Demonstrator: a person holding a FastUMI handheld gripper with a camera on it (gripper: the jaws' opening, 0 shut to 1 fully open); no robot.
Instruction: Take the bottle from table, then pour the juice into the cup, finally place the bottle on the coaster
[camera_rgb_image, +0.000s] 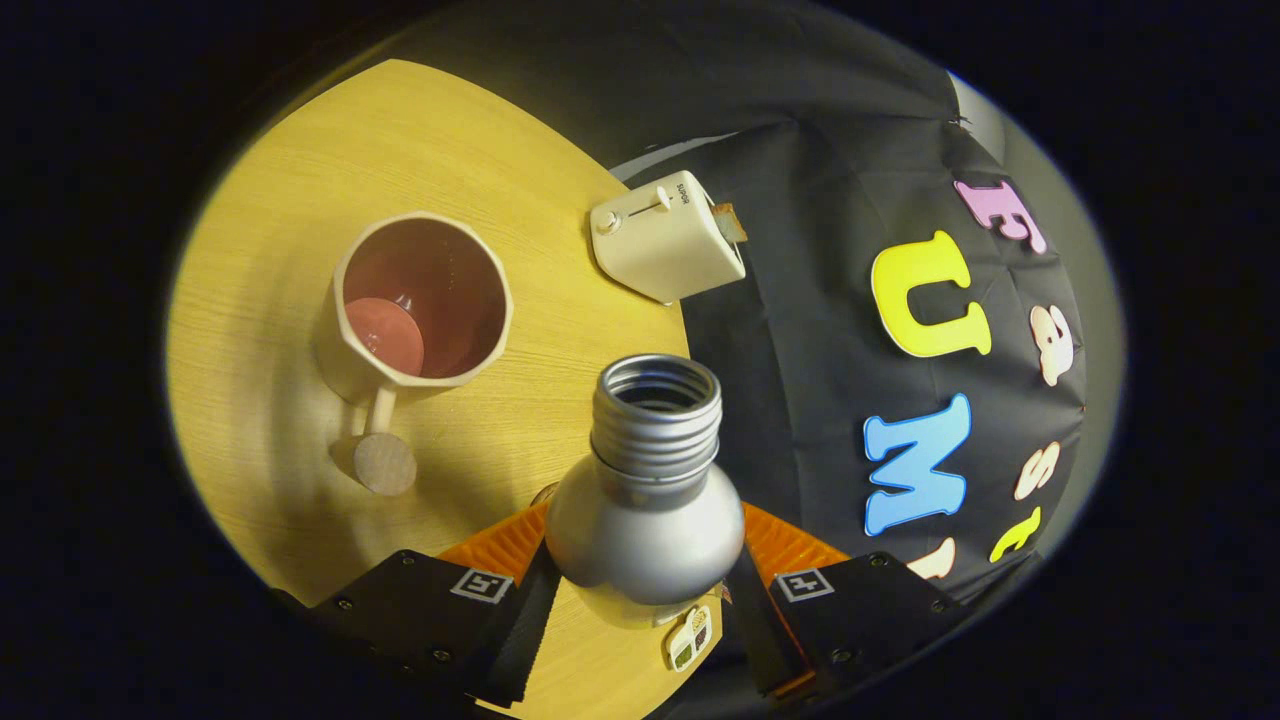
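Gripper view. Gripper (645, 560): fingers closed against both sides of the bottle (645, 500), holding it between them. Bottle: silver metal, threaded neck, no cap, mouth open, body raised above the table (300, 200) and tilted, mouth pointing ahead of the fingers. Cup (420, 300): cream outside, reddish inside, upright on the table beyond and to the left of the bottle's mouth, apart from it; handle ends in a round wooden disc (383, 463). Toaster (665, 235): cream, at the table's far edge, beyond the bottle. Table: light wood grain.
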